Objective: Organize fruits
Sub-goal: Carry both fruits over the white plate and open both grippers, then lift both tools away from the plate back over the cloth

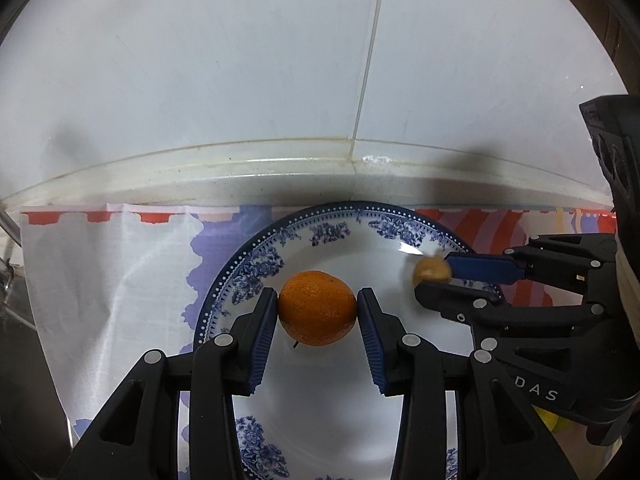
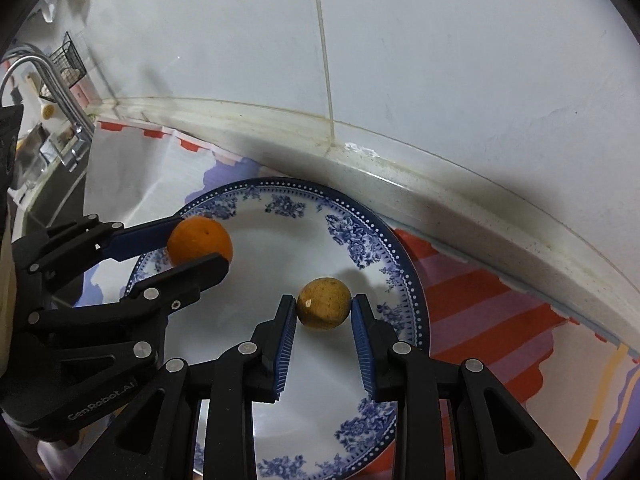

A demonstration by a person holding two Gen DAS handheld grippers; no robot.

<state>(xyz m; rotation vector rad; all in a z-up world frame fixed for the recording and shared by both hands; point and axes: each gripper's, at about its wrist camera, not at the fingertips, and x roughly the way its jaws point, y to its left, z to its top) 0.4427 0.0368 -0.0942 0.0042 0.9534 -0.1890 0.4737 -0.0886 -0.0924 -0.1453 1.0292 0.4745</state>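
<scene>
My left gripper (image 1: 317, 307) is shut on an orange tangerine (image 1: 317, 307) and holds it over the left part of a white plate with a blue floral rim (image 1: 280, 256). My right gripper (image 2: 324, 307) is shut on a small tan round fruit (image 2: 324, 304) over the right part of the same plate (image 2: 360, 248). In the right wrist view the left gripper (image 2: 200, 246) and its tangerine (image 2: 199, 244) show at the left. In the left wrist view the right gripper (image 1: 434, 276) and the blurred tan fruit (image 1: 431, 271) show at the right.
The plate sits on a white, purple and red patterned cloth (image 1: 120, 280) on a counter against a white tiled wall (image 1: 240, 60). A metal tap (image 2: 52, 88) and sink area (image 2: 28, 160) are at the left. Something yellow (image 1: 554, 426) peeks out under the right gripper.
</scene>
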